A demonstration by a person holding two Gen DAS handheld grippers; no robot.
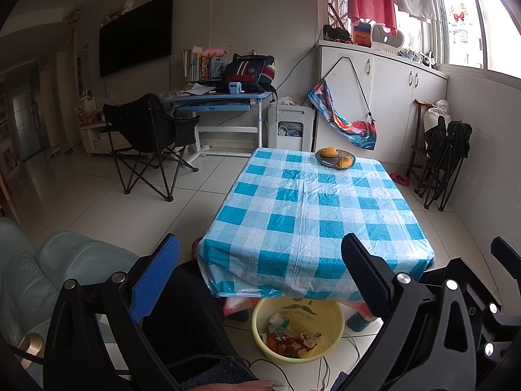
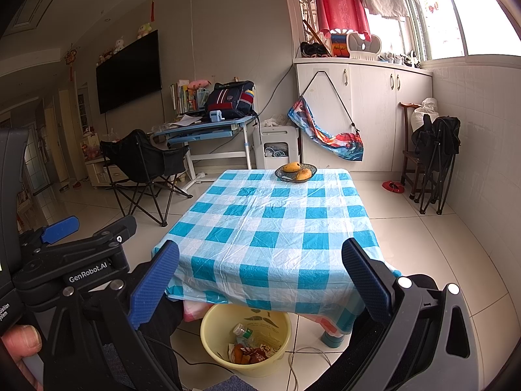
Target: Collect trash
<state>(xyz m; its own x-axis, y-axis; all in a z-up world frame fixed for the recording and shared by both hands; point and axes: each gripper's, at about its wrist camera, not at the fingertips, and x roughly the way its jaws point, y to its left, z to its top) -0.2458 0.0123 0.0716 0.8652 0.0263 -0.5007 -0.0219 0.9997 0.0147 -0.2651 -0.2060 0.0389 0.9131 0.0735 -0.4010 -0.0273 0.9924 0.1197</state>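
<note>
Landmark: table (image 1: pixel 312 215), centre of the floor.
Fruit dish (image 1: pixel 335 158): on the table, at its far edge; holds two fruits.
Basin (image 1: pixel 298 329): on the floor under the table's near edge; holds a bottle (image 1: pixel 279 319) and wrappers (image 1: pixel 294 345).
Cable (image 2: pixel 301 358): on the floor, just right of the basin.
Folding chair (image 1: pixel 149 143): left of the table, well apart.
Desk (image 1: pixel 218 101): behind the folding chair; backpack (image 1: pixel 250 73) on it.
Cabinet (image 1: pixel 381 97): behind the table, against the far wall.
Folded chairs (image 1: pixel 443 159): right of the table, near the wall.
</note>
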